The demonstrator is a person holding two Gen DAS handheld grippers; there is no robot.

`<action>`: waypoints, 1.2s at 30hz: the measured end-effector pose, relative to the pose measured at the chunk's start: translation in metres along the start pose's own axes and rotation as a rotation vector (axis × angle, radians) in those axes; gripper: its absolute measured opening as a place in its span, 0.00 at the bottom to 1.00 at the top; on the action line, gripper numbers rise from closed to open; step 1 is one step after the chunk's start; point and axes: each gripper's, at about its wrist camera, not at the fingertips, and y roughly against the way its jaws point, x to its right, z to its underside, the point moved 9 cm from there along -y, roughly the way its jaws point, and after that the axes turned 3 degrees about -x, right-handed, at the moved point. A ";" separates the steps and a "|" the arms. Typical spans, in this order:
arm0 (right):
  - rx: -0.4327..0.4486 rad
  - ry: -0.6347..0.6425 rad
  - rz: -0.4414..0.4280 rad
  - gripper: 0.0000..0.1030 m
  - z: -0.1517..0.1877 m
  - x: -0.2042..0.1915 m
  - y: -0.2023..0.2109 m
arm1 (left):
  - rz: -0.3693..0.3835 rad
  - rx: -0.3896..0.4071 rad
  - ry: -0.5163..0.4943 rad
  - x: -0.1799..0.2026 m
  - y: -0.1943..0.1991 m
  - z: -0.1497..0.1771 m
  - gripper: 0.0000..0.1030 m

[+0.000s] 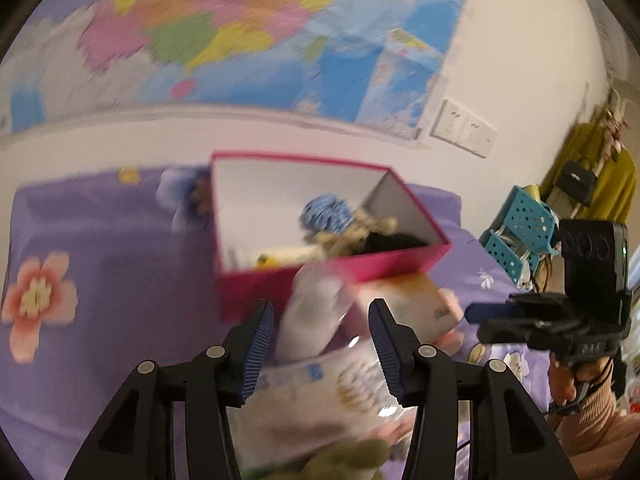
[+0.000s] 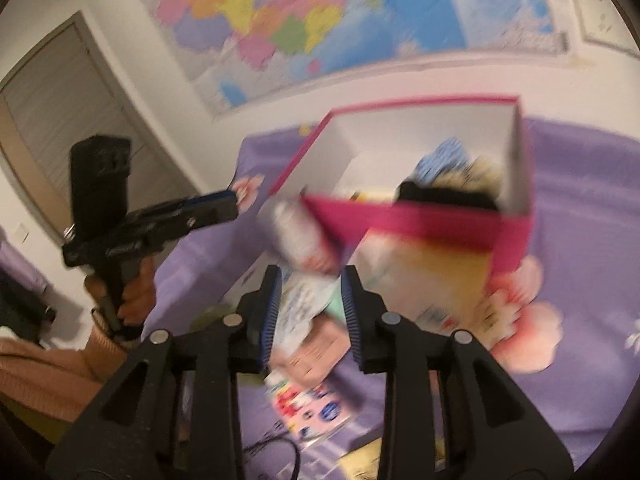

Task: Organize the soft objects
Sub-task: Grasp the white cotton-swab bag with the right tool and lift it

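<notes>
Both my grippers are hovering with parted, empty jaws in front of the pink box (image 1: 320,280).

I am pointing my left gripper (image 1: 320,344) and my right gripper (image 2: 310,312) at the soft packets (image 1: 320,392) lying just this side of the box; a white roll-shaped pack (image 1: 312,316) is leaning lengthwise toward its near wall, straight ahead between my left jaws, the nearer pair I judge. Blur is hiding finer detail.

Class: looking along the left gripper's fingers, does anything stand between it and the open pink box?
Yes. A white bottle-like thing and blurred packets lie before the left gripper, against the pink box front wall.
</notes>
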 end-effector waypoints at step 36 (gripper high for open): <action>-0.014 -0.090 0.029 0.07 0.035 0.001 -0.066 | 0.179 -0.218 0.179 -0.042 -0.039 0.089 0.39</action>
